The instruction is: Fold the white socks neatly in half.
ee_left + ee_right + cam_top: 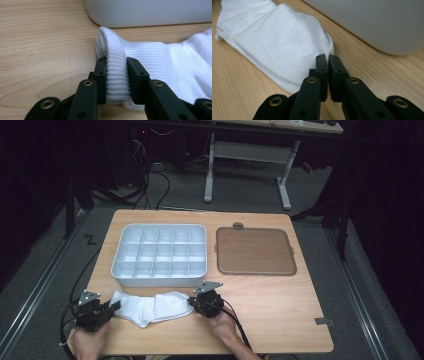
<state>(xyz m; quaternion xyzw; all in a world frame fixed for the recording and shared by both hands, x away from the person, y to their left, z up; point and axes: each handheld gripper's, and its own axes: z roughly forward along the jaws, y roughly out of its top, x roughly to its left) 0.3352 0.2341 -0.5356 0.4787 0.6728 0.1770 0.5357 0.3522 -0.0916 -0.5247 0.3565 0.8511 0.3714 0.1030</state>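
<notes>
High view: a white sock (150, 306) lies with its long axis left to right along the table (280, 320), just in front of the compartment tray (159, 254), one gripper at each end.

Left gripper view: the left gripper (117, 75) pinches the ribbed cuff (116, 72).

Right gripper view: the right gripper (328, 72) is clamped nearly flat on the toe end.

High view sat above the near edge, looking forward and down over the whole table (280, 320). Both gripper views rode low, close-up along their jaws: left faced a white sock's (160, 57) ribbed cuff, right its toe. All three shared sock and divided tray (160, 252).
</notes>
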